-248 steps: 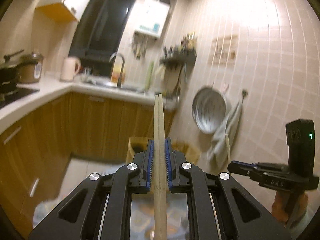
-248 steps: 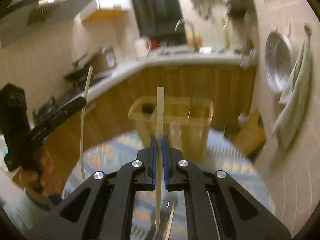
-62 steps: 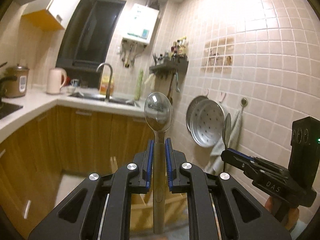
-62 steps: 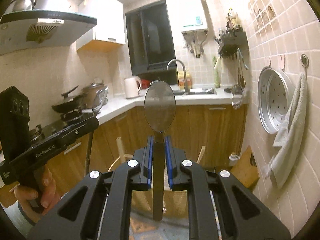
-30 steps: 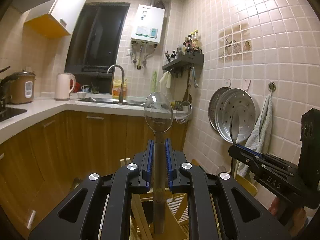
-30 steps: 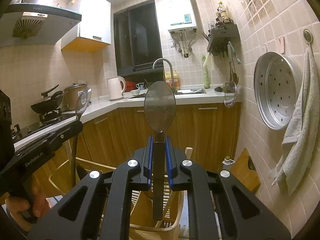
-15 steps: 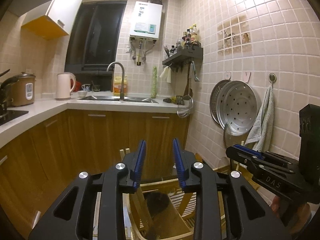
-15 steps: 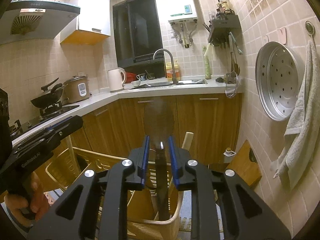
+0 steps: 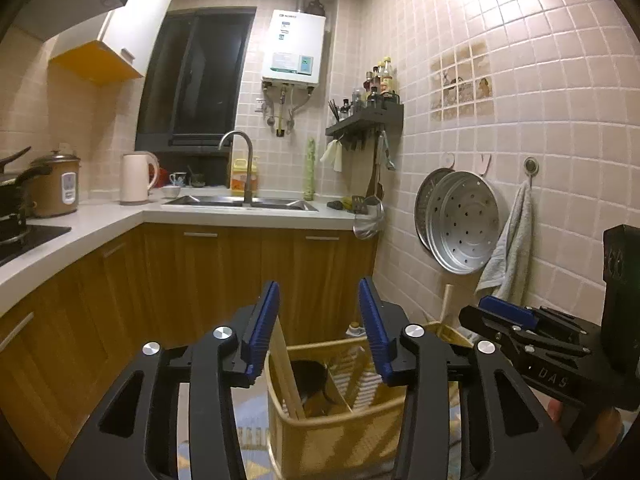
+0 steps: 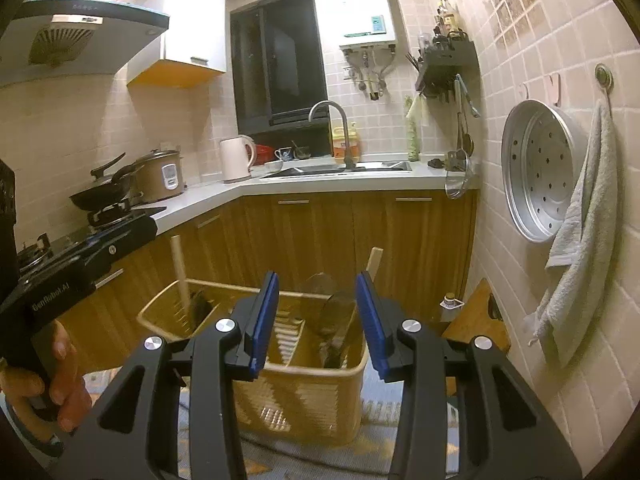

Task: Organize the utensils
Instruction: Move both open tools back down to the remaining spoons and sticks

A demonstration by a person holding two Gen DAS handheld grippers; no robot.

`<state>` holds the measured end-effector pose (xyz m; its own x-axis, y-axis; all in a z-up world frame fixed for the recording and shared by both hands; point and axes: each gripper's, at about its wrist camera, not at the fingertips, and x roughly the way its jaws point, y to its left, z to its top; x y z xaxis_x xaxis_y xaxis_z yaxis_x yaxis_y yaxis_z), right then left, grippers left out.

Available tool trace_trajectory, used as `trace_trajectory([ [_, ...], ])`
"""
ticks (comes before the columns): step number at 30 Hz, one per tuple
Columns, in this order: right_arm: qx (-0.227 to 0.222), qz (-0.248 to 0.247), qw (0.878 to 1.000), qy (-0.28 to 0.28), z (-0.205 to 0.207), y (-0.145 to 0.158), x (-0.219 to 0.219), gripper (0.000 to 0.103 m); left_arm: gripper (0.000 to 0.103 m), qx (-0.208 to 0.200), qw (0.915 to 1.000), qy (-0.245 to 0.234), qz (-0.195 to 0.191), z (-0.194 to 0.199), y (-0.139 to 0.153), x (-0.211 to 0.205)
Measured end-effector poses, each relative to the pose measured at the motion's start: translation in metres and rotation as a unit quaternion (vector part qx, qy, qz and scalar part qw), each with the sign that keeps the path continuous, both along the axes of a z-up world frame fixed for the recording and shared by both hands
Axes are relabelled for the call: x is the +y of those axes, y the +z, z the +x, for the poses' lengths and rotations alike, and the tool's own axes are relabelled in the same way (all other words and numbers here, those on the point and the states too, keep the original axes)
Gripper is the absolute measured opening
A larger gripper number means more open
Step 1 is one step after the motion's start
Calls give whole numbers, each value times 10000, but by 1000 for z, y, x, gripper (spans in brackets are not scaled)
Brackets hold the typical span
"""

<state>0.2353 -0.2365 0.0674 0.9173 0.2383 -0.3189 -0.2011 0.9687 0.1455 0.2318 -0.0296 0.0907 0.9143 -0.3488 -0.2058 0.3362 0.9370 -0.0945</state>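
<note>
Both my left hand-held gripper (image 9: 319,328) and right hand-held gripper (image 10: 316,320) stand apart, empty, above the yellow plastic utensil basket (image 10: 304,396); a dark metal spoon (image 10: 338,316), I think, stands inside it.

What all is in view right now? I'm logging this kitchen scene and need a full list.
Utensil basket: one, tan, below both grippers.
Spoons: two seen, metal, standing in the basket.
Chopsticks: several, pale wood, in the basket.
Kettle: one, cream, on the counter.
Rice cooker: one, brown, on the counter.
Wok: one, black, on the stove.
Faucet: one, steel, over the sink.
Steamer tray: one, silver, on the wall.
Towel: one, grey, on a hook.
Water heater: one, white, on the wall.
Left gripper: black, blue jaws apart, empty.
Right gripper: black, blue jaws apart, empty.
</note>
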Motion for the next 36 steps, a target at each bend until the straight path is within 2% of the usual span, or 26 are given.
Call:
trace_trajectory([
  [5,47,-49,10000,64,-27,4,4,37,41,137,9999,-10,-44,-25,2,6],
  [11,179,-87,9997,128,-59,1,8,39,41,543,9985,-56,-8,-56,-10,17],
  [16,395,-120,9990,158,-83,-6,12,39,41,1045,9944,-89,-157,-76,-25,35],
  [19,590,-215,9979,181,-96,-12,17,39,41,1434,9890,-233,-276,-89,-37,46],
  [26,1331,-359,9904,131,-127,-37,24,39,41,2003,9791,-327,153,-124,-73,53],
  [30,1919,-105,9812,179,-135,-57,15,39,41,2251,9716,-341,643,-140,-91,51],
  [32,2236,-60,9745,195,-137,-69,13,39,41,2439,9648,-290,938,-143,-99,47],
  [33,2411,-37,9702,220,-137,-76,13,39,41,2622,9586,-294,1073,-143,-105,46],
  [36,2915,124,9558,372,-139,-97,12,38,41,3047,9448,-605,1045,-136,-116,41],
])
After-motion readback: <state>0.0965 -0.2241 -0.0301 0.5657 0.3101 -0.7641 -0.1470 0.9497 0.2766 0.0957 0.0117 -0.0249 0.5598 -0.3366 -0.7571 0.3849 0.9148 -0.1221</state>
